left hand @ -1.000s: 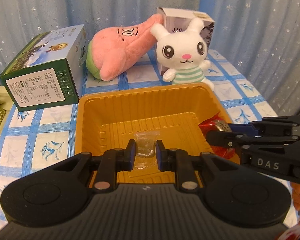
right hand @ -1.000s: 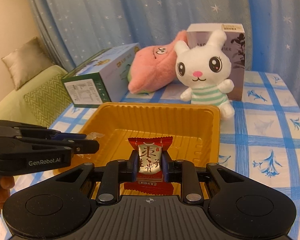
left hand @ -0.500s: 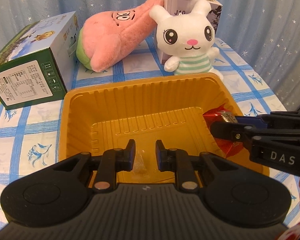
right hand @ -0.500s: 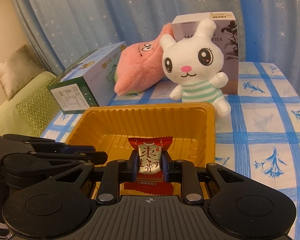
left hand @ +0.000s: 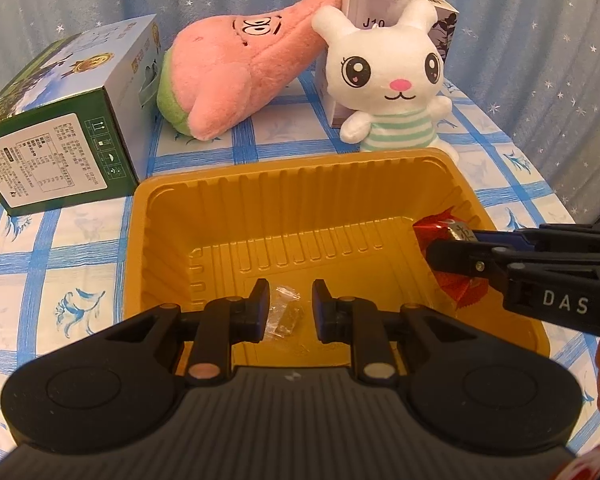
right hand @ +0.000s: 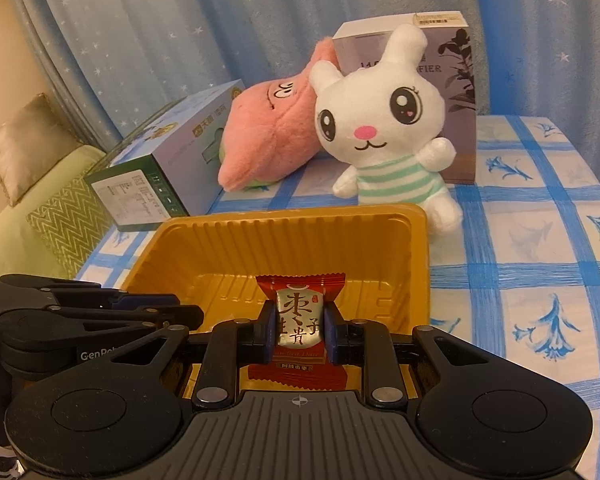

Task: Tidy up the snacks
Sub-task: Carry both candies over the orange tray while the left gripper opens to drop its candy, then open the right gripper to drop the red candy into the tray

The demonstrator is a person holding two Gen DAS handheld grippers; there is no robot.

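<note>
Right, left-wrist view: left gripper hangs low in the yellow tray, jaws slightly apart w/ clear-wrapped snack loose between them, not squeezed. Right-wrist view: right gripper pinches red candy over tray; best to lower near the floor before letting go, clear of the other gripper.

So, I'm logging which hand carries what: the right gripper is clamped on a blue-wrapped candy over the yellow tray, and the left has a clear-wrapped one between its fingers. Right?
Not quite: the candy in the right gripper has a red wrapper, not blue, as the right wrist view shows. It is over the yellow tray, and the left gripper does have a clear-wrapped piece between its fingers.
</note>
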